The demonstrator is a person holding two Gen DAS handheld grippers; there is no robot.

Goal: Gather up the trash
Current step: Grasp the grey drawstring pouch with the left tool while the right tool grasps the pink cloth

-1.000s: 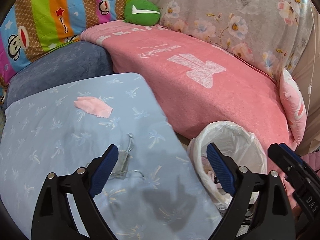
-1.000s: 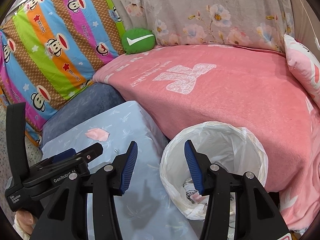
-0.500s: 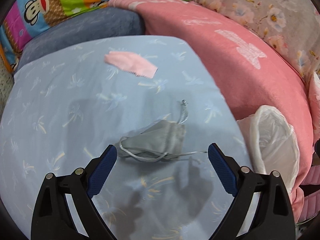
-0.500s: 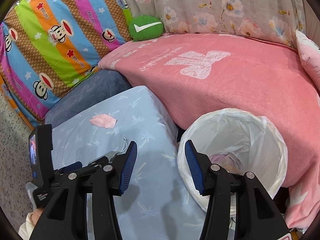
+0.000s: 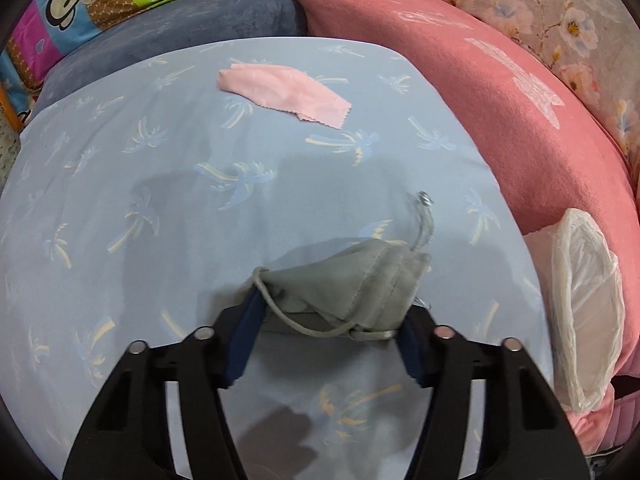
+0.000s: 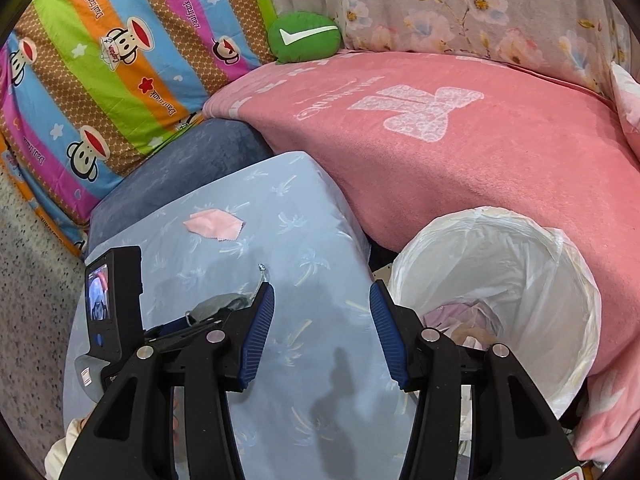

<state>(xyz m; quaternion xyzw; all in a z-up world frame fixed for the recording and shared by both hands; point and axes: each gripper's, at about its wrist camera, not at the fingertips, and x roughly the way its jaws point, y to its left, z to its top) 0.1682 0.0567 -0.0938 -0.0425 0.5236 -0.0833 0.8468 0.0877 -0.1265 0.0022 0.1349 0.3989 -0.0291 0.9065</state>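
Observation:
A grey drawstring pouch (image 5: 344, 276) lies on the light blue palm-print cushion (image 5: 120, 200). My left gripper (image 5: 330, 312) has come down over it and its jaws are closing. Both blue pads touch the pouch's sides and the fabric bunches up between them. Its cord (image 5: 426, 220) trails off toward the far right. A pink cloth scrap (image 5: 280, 90) lies flat farther back on the cushion. My right gripper (image 6: 322, 292) hovers open and empty over the cushion's right edge, beside the white-bagged bin (image 6: 496, 240). The pouch (image 6: 224, 302) peeks out behind its left finger.
The bin holds some crumpled waste (image 6: 460, 320) and stands between the cushion and the pink blanket (image 6: 440, 152). A dark blue cushion (image 6: 192, 160), a striped monkey-print quilt (image 6: 120, 60) and a green pillow (image 6: 304, 38) lie behind. Speckled floor (image 6: 28, 300) shows at the left.
My left gripper has dropped onto the grey pouch and its jaws have narrowed from wide apart to touching it, bunching the fabric. The right gripper has drifted a little over the cushion edge.

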